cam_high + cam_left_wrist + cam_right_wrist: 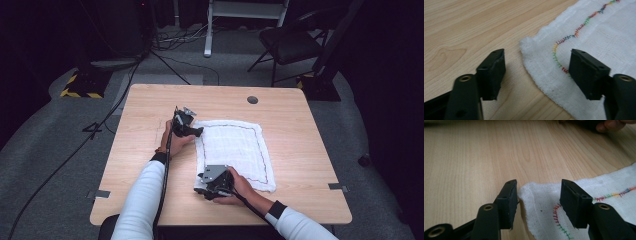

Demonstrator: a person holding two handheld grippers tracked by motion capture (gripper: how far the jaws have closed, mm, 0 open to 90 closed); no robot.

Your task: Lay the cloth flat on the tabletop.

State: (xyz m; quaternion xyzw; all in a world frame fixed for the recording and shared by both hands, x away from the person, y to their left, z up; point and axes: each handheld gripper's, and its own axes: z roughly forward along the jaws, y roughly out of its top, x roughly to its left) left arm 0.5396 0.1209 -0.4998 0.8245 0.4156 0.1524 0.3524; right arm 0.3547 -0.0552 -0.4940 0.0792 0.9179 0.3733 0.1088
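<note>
Cloth [234, 152] is laid flat on table [310, 145], long axis running away from the person. Left gripper [199, 132] is set at far-left corner, right gripper [201, 190] at near-left corner; both are held unclenched, jaws astride the hem, nothing pinched yet. No brand or writing is seen; only multicolour stitching.

This looks like a lab or recording studio set up for filmed work. A lone light wooden table [150, 165] stands on grey carpet [45, 150] in the centre of the frame, ringed by dark curtained surroundings. Black cables [115, 100] trail across the floor at upper left beside a hazard-striped stand base [80, 92]; a folding chair [290, 47] sits at upper right.
</note>
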